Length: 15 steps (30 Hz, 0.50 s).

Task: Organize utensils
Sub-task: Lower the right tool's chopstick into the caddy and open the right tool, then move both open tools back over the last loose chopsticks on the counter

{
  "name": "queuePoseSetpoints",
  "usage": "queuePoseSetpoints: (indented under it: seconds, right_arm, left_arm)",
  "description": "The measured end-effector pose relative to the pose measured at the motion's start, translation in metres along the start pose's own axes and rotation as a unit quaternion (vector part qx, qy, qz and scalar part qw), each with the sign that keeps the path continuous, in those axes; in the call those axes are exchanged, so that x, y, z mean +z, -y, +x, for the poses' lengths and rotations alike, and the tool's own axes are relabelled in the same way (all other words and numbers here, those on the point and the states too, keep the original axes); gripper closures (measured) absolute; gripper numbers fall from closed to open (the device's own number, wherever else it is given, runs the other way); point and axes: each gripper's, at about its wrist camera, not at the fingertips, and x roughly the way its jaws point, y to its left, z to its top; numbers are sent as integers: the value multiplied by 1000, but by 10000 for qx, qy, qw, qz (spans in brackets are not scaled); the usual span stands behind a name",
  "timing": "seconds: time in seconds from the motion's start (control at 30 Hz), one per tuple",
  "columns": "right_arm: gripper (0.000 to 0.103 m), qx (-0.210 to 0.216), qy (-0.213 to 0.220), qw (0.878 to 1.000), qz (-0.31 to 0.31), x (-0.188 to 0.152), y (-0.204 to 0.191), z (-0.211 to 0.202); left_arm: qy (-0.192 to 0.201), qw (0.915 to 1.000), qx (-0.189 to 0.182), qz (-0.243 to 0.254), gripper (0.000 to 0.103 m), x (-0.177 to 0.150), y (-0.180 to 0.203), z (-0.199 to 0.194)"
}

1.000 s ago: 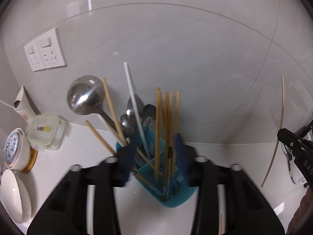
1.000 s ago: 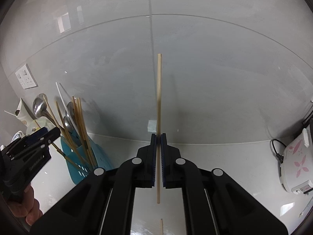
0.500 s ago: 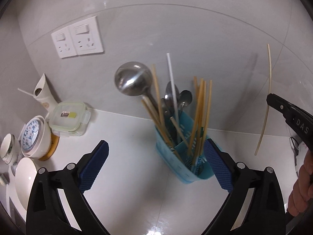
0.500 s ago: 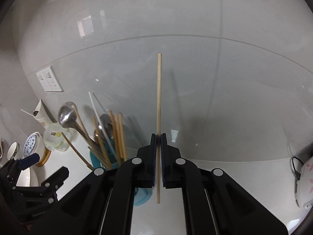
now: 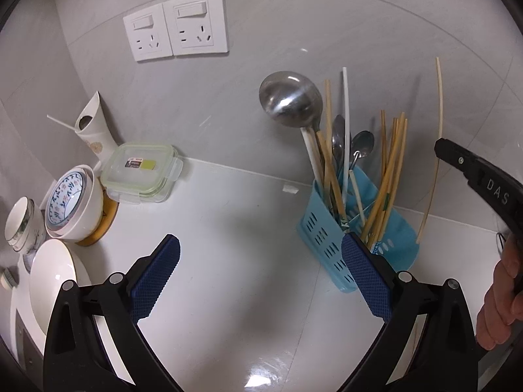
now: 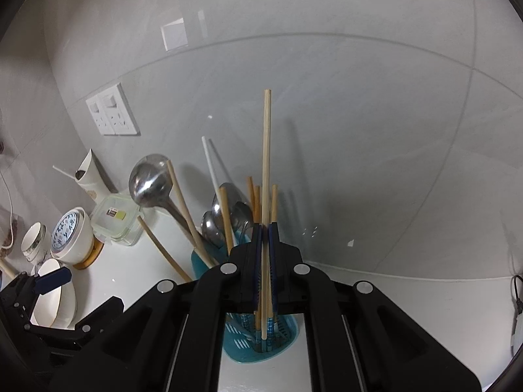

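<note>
Where white letters read "DAS" on its black side, the right gripper (image 6: 265,254) pinches one pale wooden chopstick (image 6: 266,176) upright, directly above the slotted blue plastic utensil holder (image 5: 330,245). Steel ladle (image 5: 290,98), spoons and bamboo chopsticks stand inside that holder. Left of it, the left gripper (image 5: 258,281) hangs spread wide, empty.

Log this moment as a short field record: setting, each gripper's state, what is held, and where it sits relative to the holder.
setting: white counter, tiled wall
left gripper: jaws wide open, holding nothing, beside the blue utensil holder
right gripper: jaws shut on a single chopstick
chopstick pose: upright, lower tip over the holder's right compartment
holder contents: ladle, spoons, more chopsticks
task status: chopstick not yet released
</note>
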Motion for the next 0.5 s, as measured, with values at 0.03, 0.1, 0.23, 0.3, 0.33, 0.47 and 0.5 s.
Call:
queuePoseSetpoints:
  seconds: [0.03, 0.1, 0.23, 0.3, 0.33, 0.47, 0.5]
  right_arm:
    - [98, 4, -21, 10000, -30, -2, -2, 2]
    - [97, 21, -75, 9999, -63, -6, -6, 6]
    - [91, -14, -153, 9998, -98, -9, -7, 9]
    - [77, -30, -174, 9998, -56, -11, -4, 8]
    - [66, -69, -158, 9998, -35, -12, -3, 7]
    - [45, -157, -105, 9998, 22, -14, 4, 2]
    - [39, -177, -83, 9998, 36, -15, 8, -1]
  left_arm:
    - [-11, 10000, 8, -12, 6, -1, -1, 2]
    - [-30, 10000, -2, -19, 6, -1, -3, 4]
    - [-19, 10000, -50, -23, 6, 0, -3, 6]
    - [-9, 10000, -52, -7, 6, 0, -1, 7]
    - [-1, 10000, -59, -10, 6, 1, -1, 7]
    - [9, 9999, -106, -10, 6, 2, 3, 8]
    - [10, 9999, -125, -6, 6, 2, 4, 8]
